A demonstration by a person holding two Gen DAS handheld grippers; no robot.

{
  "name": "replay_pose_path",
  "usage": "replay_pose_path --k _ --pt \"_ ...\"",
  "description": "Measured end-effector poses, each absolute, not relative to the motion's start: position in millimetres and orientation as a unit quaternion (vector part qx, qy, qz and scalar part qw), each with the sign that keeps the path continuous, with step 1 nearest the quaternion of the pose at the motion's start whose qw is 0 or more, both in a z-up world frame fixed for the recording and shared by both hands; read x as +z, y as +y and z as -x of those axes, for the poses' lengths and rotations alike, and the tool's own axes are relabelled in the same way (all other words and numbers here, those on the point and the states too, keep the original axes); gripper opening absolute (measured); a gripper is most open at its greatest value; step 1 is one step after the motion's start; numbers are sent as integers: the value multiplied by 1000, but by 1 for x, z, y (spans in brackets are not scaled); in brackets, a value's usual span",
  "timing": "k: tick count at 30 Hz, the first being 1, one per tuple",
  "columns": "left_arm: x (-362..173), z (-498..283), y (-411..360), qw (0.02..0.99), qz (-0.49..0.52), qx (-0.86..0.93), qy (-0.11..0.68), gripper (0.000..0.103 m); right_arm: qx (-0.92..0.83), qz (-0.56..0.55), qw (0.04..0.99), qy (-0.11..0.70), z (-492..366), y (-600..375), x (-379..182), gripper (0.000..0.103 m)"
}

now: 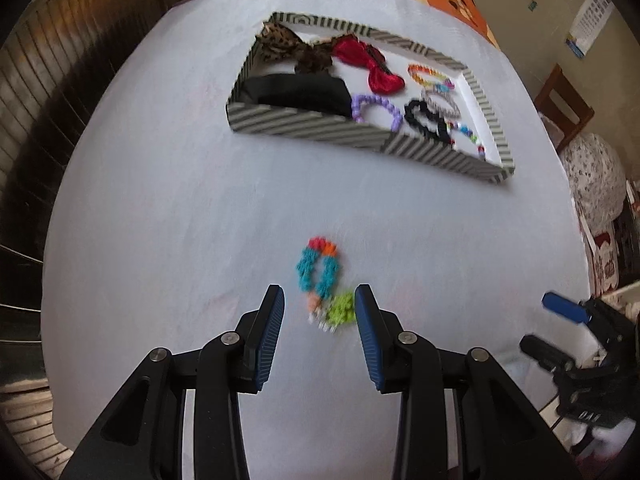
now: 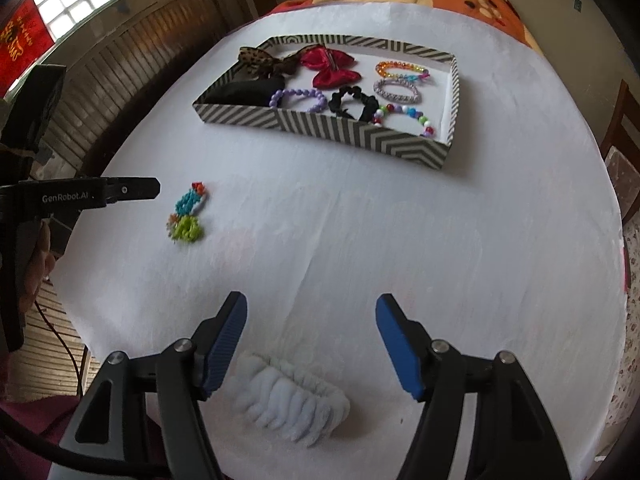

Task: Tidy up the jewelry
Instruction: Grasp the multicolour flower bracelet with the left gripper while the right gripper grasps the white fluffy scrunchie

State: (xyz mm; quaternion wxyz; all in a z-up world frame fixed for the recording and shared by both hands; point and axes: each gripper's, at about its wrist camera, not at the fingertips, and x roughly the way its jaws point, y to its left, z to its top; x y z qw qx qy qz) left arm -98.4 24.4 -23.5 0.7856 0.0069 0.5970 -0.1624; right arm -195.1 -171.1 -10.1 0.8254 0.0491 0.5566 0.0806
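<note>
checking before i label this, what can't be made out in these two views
- Colorful bracelet, left wrist view: its near end is motion-blurred, so beads and clasp are unclear.
- Black headband, right wrist view: the striped box wall hides its lower part.
- White scrunchie, right wrist view: absent from the left wrist view.
- Right gripper, left wrist view: blurred, cut off by the edge.

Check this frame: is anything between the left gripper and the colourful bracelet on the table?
Nothing visible. The left gripper is open just short of the colourful bracelet, bare white cloth between. The striped box lies well beyond.
</note>
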Motion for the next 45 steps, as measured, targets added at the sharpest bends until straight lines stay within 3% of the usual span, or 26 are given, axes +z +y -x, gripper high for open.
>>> replay_pose_path --k 9,32,45 --pt "-48 111 33 771 -5 -155 618 28 92 -47 820 563 207 -171 -11 71" --pt "-48 101 23 771 -7 -160 617 28 109 -16 805 583 212 -160 -17 72" --pt "-57 90 9 758 -9 -184 626 28 157 84 783 596 228 -138 -38 76"
